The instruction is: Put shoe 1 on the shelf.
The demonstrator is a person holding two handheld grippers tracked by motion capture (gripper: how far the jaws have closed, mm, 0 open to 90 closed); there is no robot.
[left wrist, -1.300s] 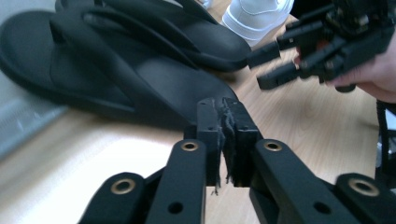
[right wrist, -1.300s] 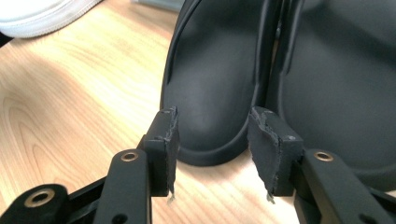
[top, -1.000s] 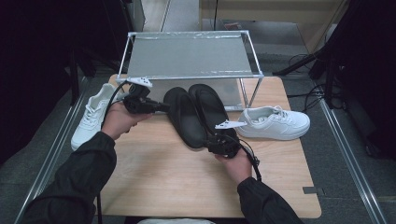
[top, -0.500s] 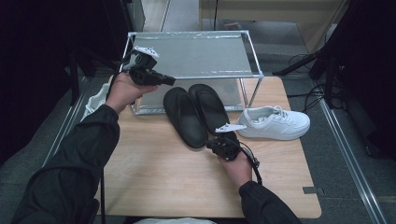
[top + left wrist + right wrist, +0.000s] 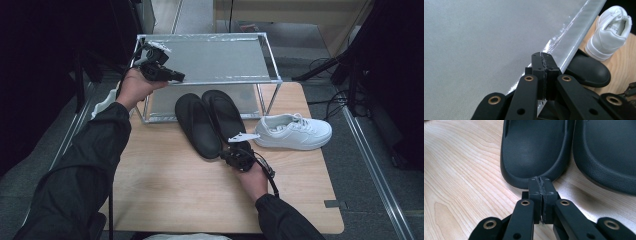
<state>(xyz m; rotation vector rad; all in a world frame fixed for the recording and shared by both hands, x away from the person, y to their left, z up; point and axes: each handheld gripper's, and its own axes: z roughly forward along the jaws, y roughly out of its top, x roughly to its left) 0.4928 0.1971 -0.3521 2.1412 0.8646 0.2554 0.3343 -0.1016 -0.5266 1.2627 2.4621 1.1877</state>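
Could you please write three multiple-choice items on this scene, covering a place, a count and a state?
1. Where do the black slippers lie?
A. on the table, before the shelf
B. on top of the shelf
C. on the floor

2. How many black slippers are there?
A. one
B. two
C. three

3. How do the right gripper's jaws stand?
A. wide open
B. shut, empty
C. shut on a shoe

A: both rest on the wood. B: a pair lies side by side. B: the pads meet with nothing between.
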